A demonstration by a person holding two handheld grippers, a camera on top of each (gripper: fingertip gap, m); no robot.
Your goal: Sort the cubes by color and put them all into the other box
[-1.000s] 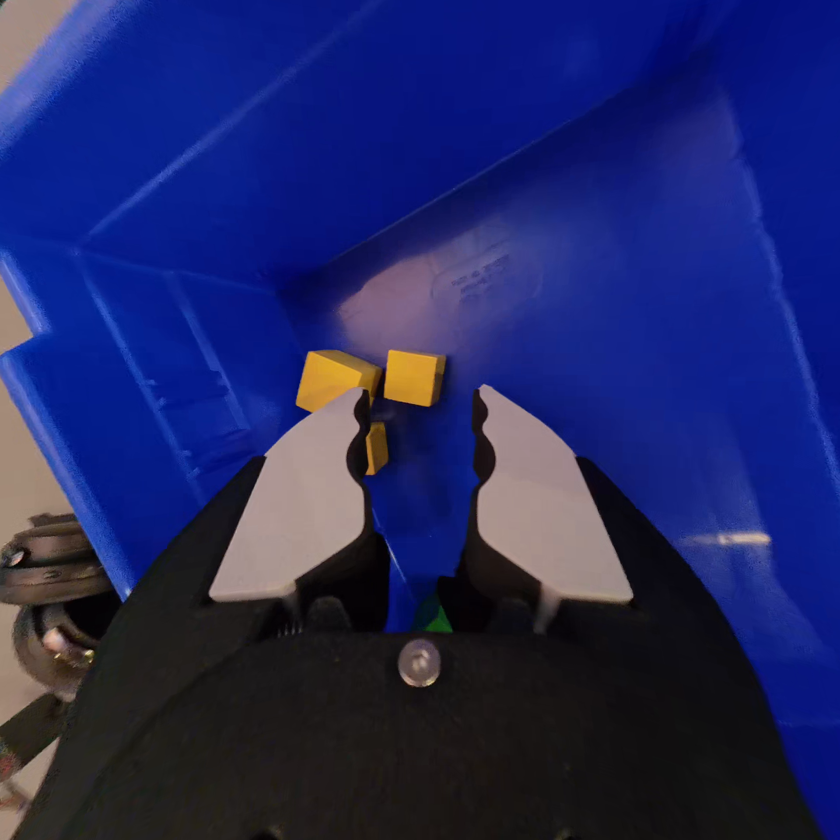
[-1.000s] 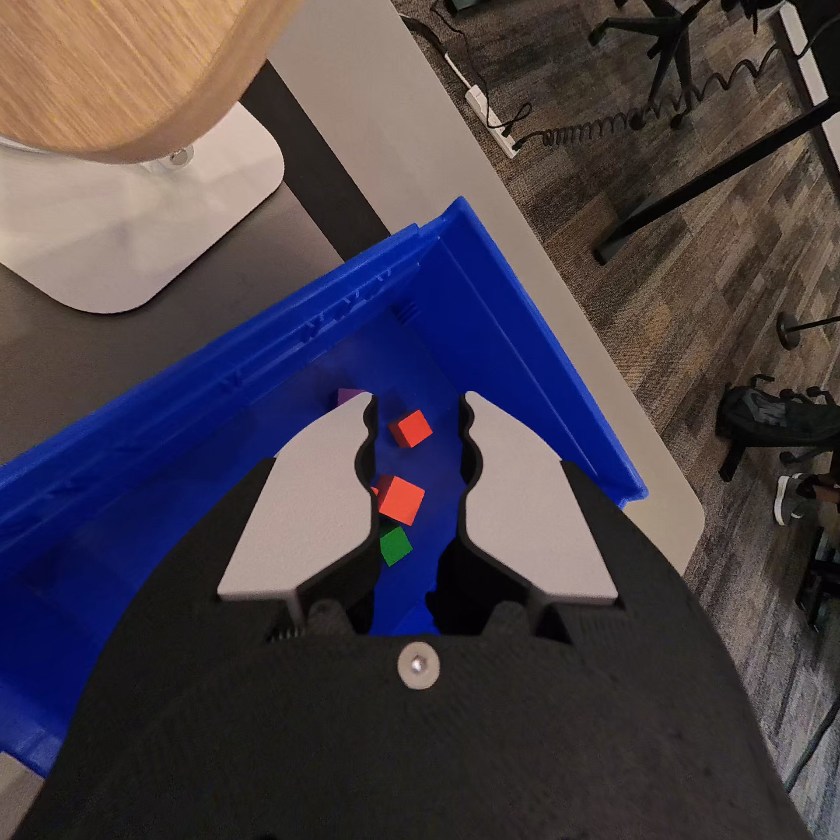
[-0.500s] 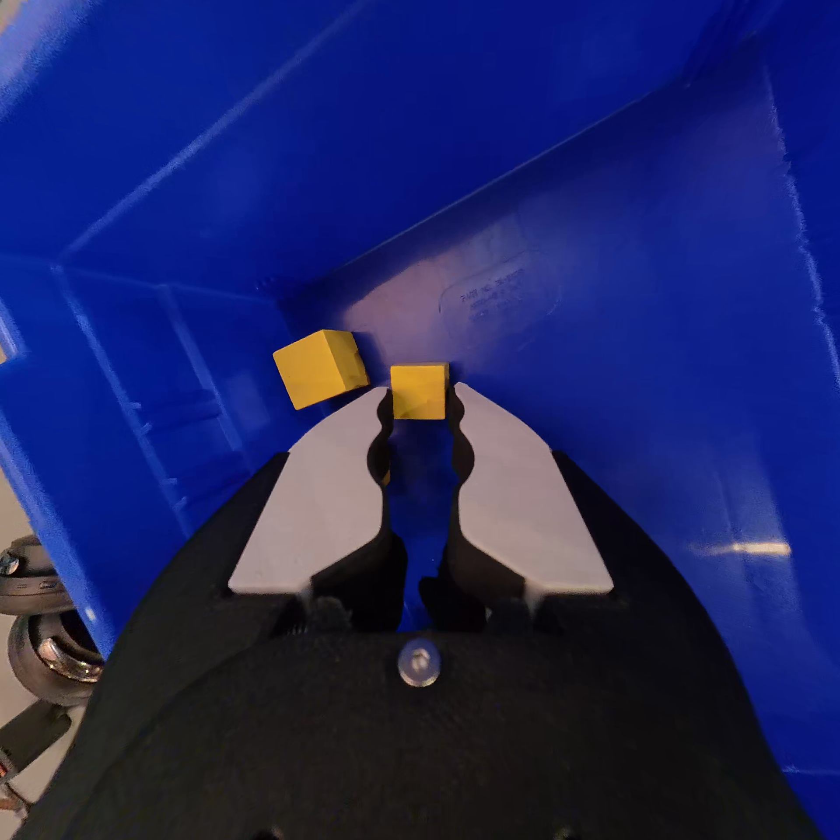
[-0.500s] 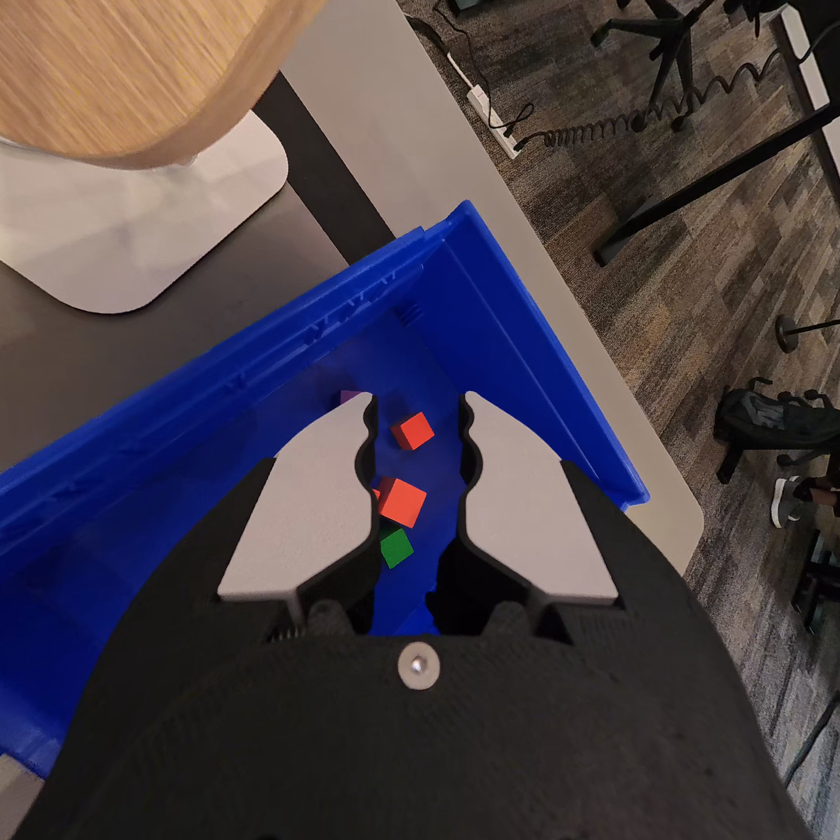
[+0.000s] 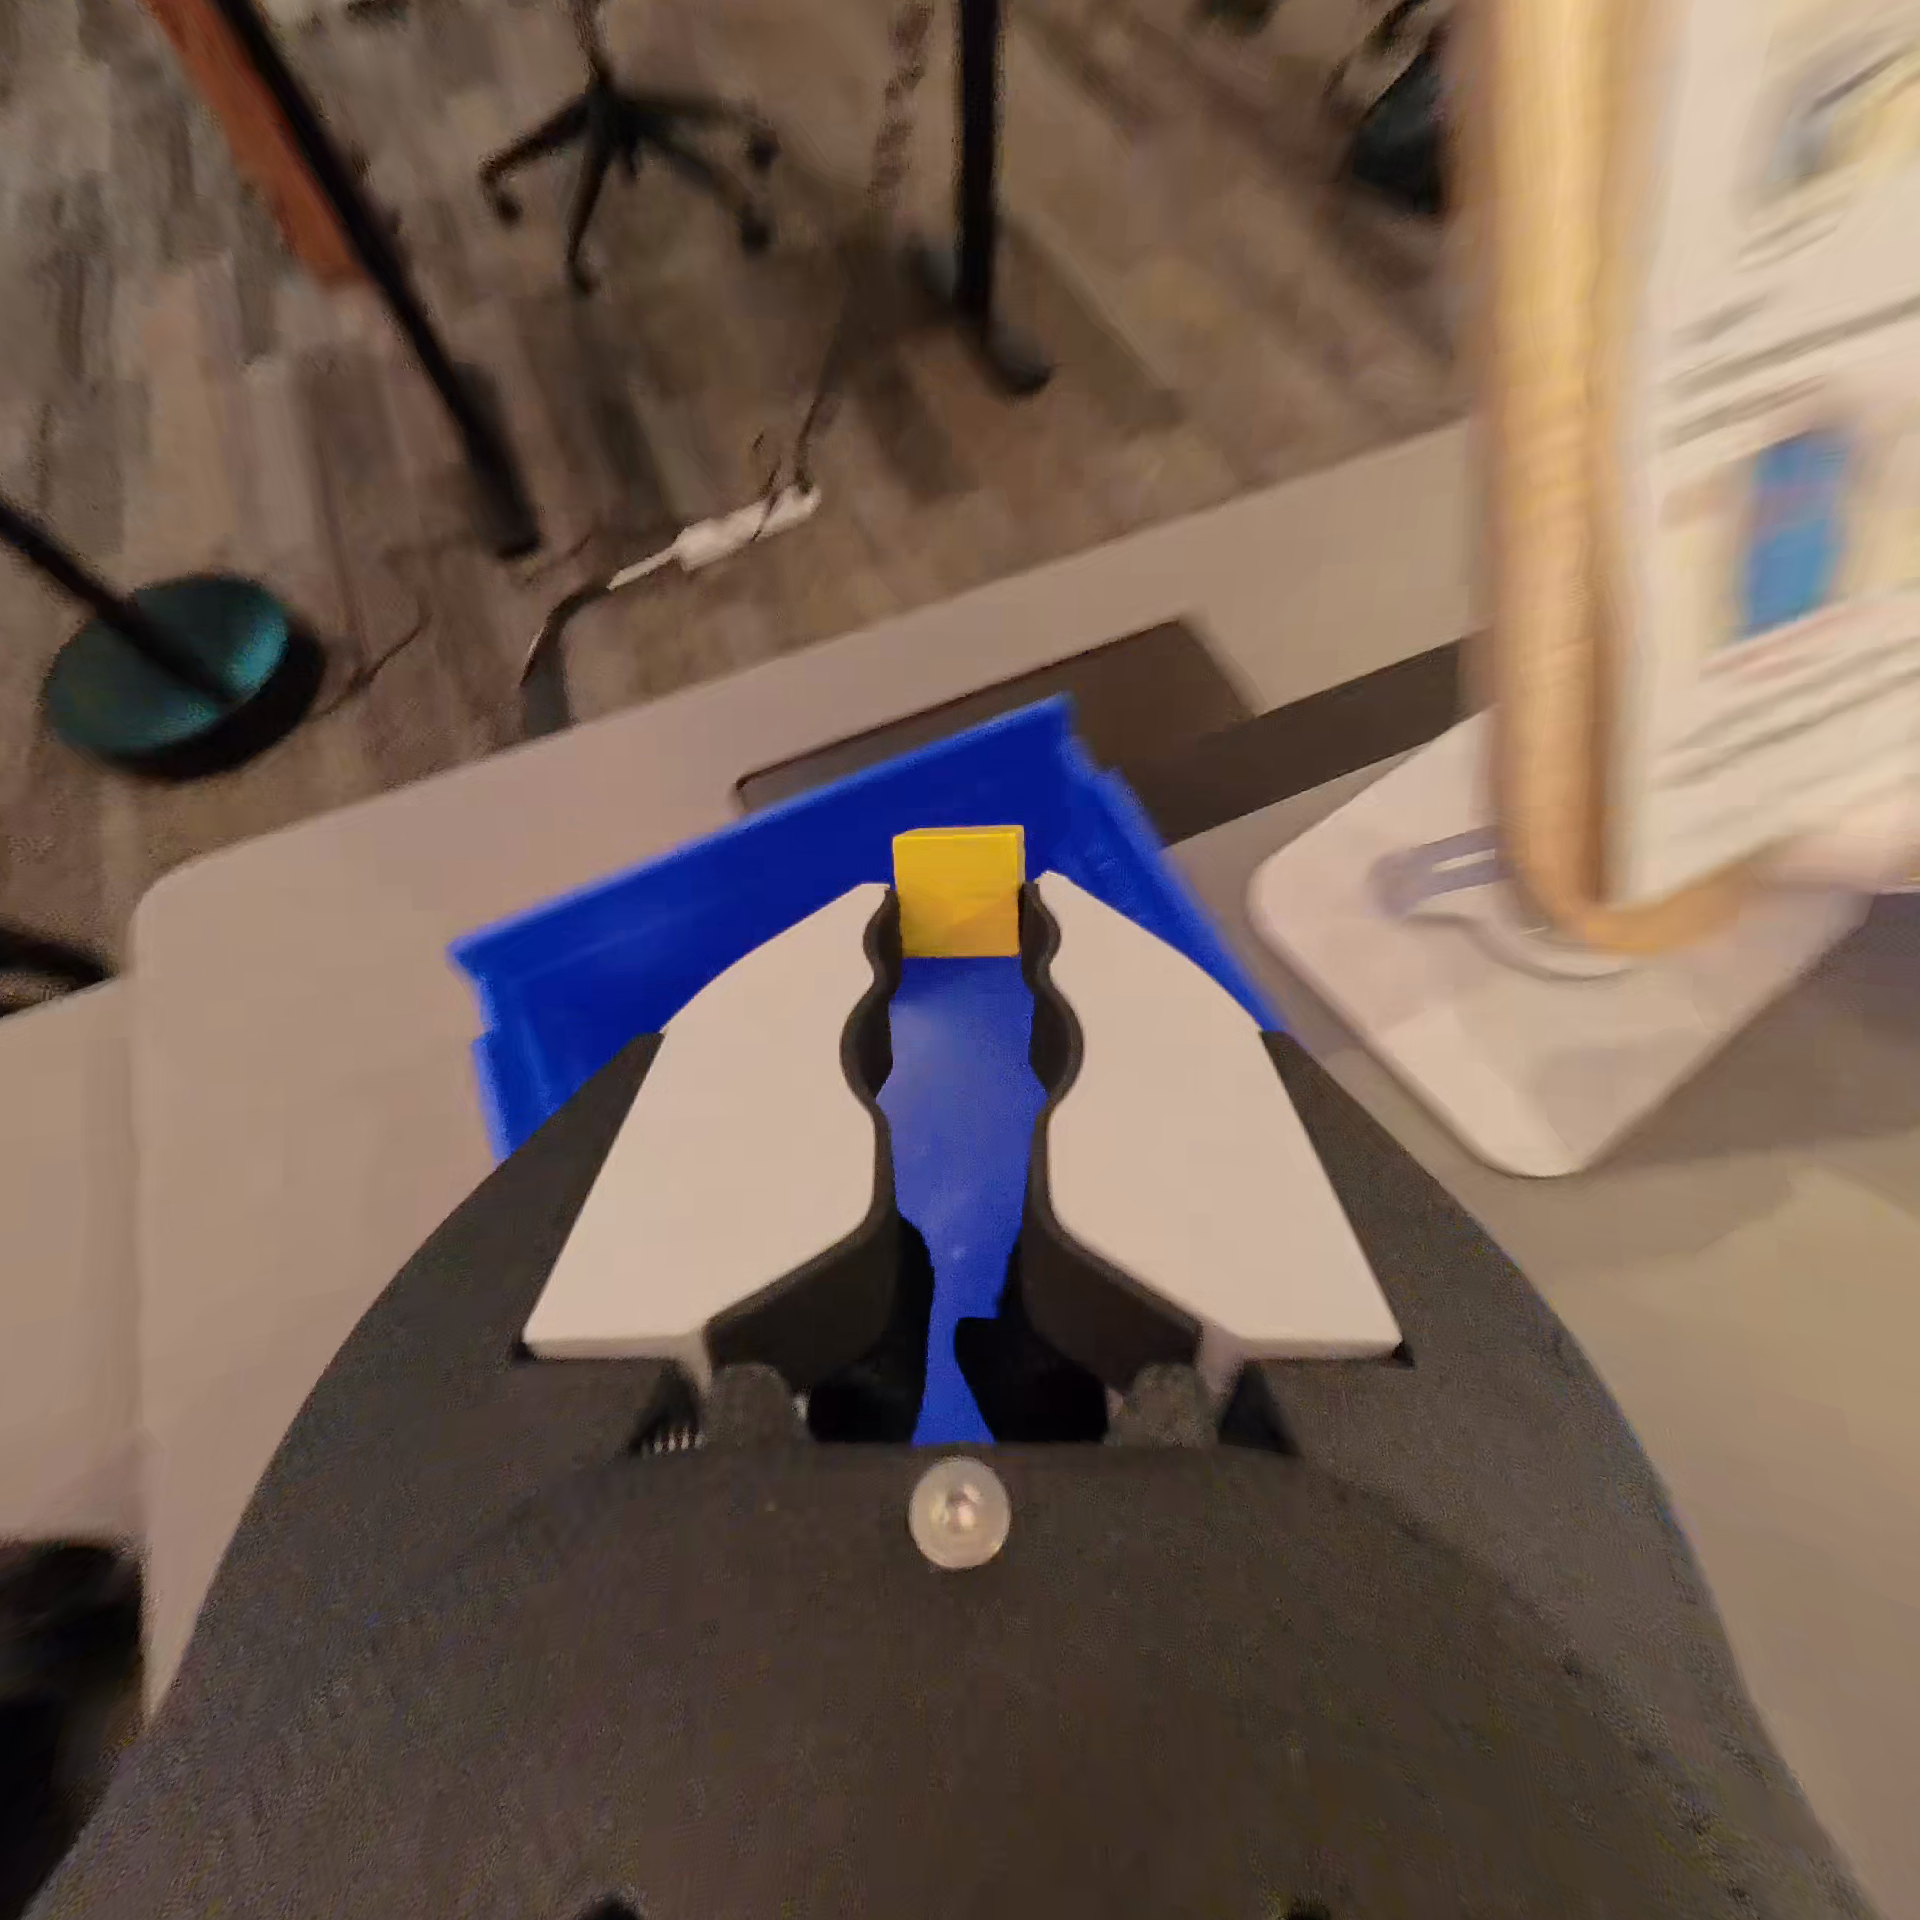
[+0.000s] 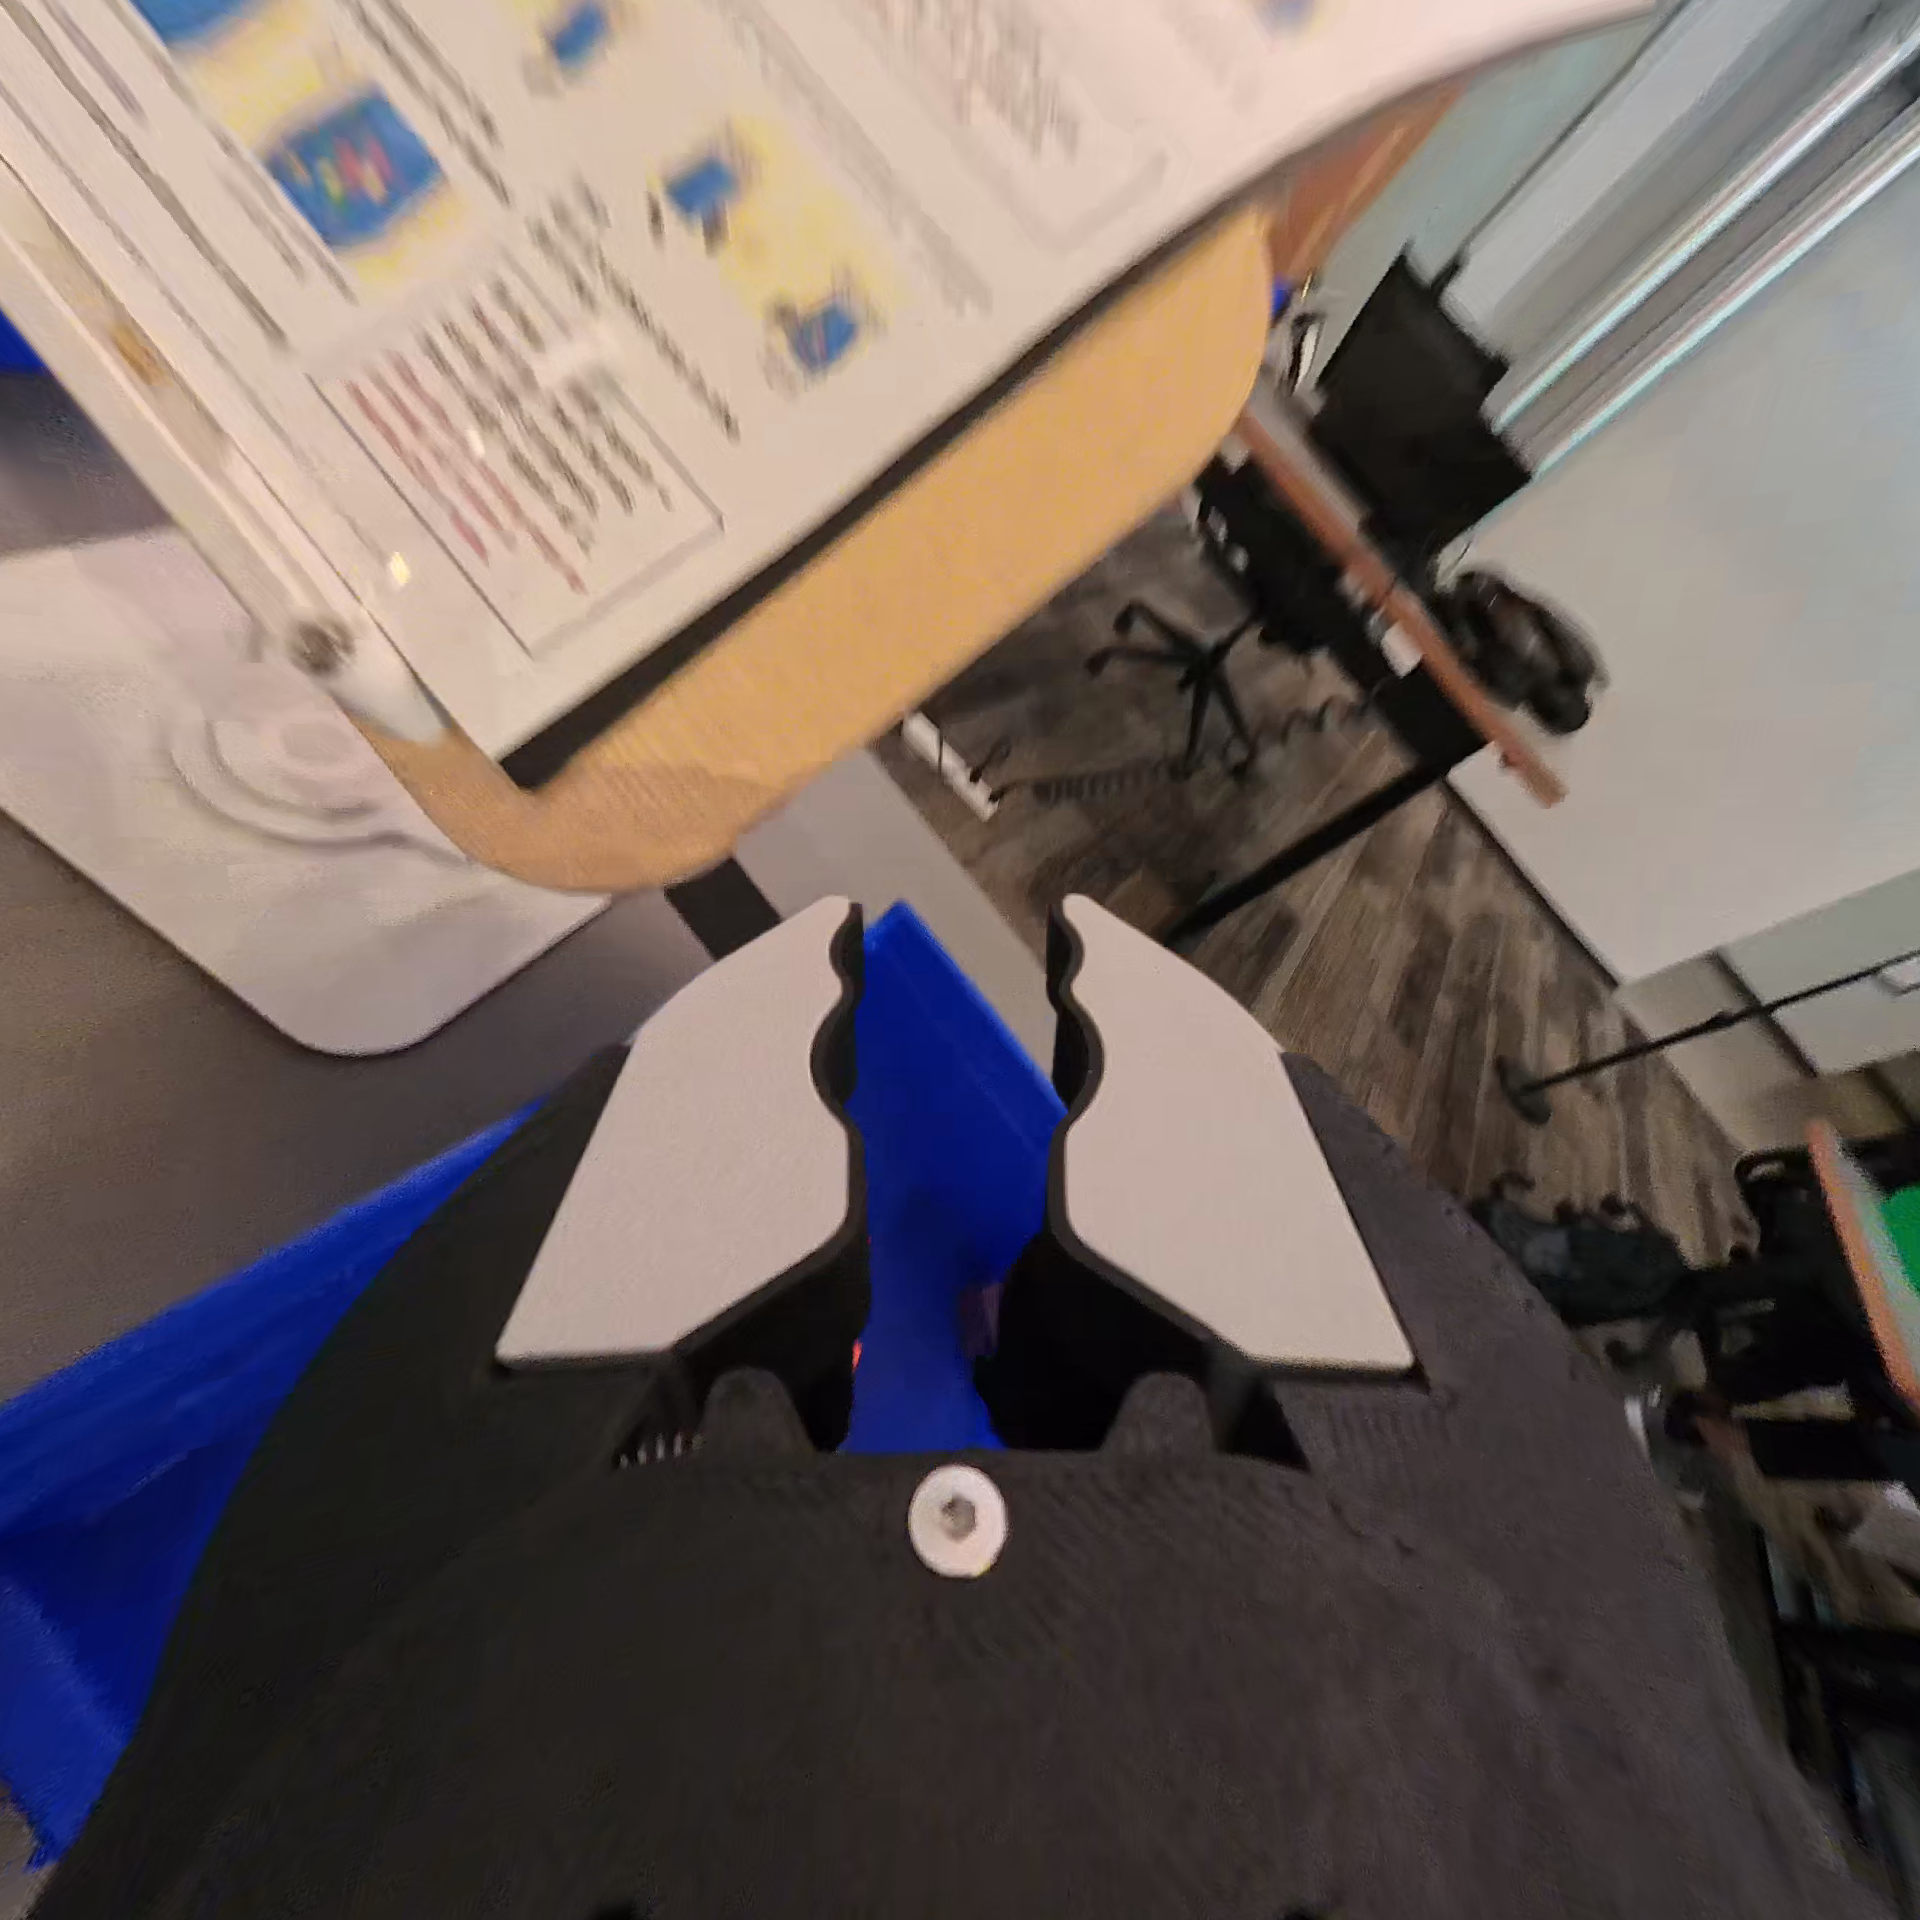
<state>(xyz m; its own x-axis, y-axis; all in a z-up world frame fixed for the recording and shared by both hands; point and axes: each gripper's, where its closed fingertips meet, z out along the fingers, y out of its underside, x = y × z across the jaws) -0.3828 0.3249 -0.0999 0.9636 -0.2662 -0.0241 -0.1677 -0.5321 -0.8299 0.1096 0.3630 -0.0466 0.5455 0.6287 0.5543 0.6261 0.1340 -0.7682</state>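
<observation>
The left gripper (image 5: pixel 958 894) clamped a yellow cube (image 5: pixel 958 891) between both pads, raised above the blue box (image 5: pixel 665 935) on the grey table (image 5: pixel 301 1039) — while the right gripper (image 6: pixel 956 935), fingers apart and bare, hung over that box's corner.

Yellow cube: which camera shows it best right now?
The left wrist view: the yellow cube sits pinched at the tips of the left claw, above a blue box. The right wrist view shows no cube at all, only its own open, empty right claw.
</observation>
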